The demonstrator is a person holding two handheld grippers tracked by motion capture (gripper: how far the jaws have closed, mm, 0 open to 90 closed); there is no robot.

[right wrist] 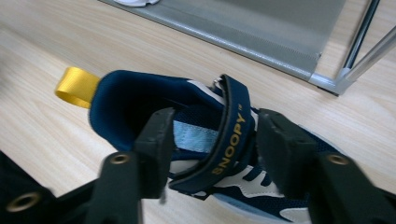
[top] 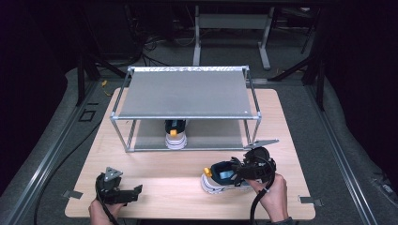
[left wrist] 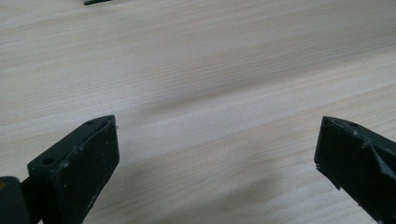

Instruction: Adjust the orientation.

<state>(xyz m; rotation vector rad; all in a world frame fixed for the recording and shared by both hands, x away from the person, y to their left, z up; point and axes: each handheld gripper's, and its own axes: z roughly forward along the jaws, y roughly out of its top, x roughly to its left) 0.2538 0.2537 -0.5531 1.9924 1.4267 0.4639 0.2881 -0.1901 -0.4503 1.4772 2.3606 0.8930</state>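
The right claw (right wrist: 212, 140) stands partly spread astride the strap (right wrist: 231, 126) of the sneaker (right wrist: 187, 135), one jaw reaching into the mouth of the shoe, the other outside the strap over the laces; the pads do not seem to press, so I judge the shoe is not pinched. The left claw (left wrist: 215, 158) is spread wide over bare counter (left wrist: 210, 70), holding nothing, at the near left corner.

The sneaker lies on the counter in front of the right hand (top: 273, 191), near the front edge, well apart from the rack (top: 187, 117). It looks light, with a padded, yielding collar and strap over a stiffer sole, so a grip on soft fabric would likely squash before it holds. The better hold is probably across the collar wall or the strap where it doubles over the tongue; the fabric should not slip much.

It is navy with white side panels, a pale blue lining, a white sole, a yellow heel loop (right wrist: 77, 86) and "SNOOPY" in gold on the strap. A second sneaker (top: 175, 135) sits on the rack's lower shelf.
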